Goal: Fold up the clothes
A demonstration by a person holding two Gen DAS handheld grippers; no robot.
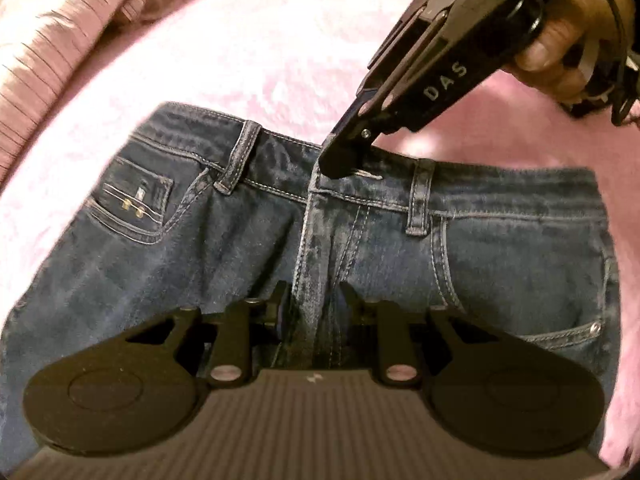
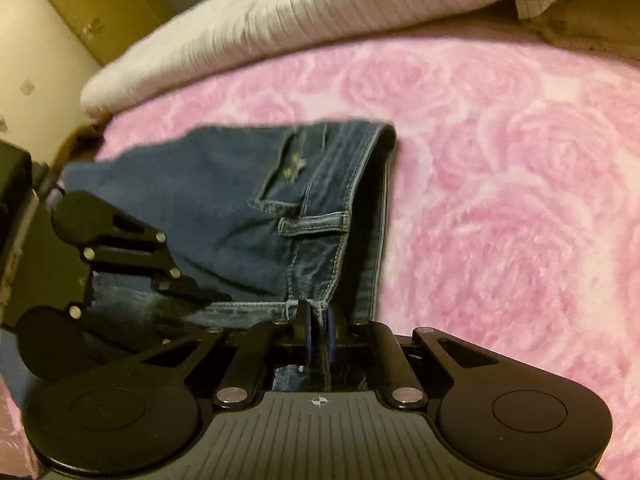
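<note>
Lower legs of the jeans [image 1: 168, 240] cut off; dark stitched denim on a fluffy pink bed [image 2: 500, 200]. Left hand-held gripper [image 1: 310, 312] pinches the fly fold; right hand-held gripper [image 2: 320, 330] clamps the waistband.

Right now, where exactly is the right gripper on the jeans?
In the left wrist view the right gripper comes in from the upper right and pinches the waistband of the jeans at the fly, between the two front belt loops.
</note>
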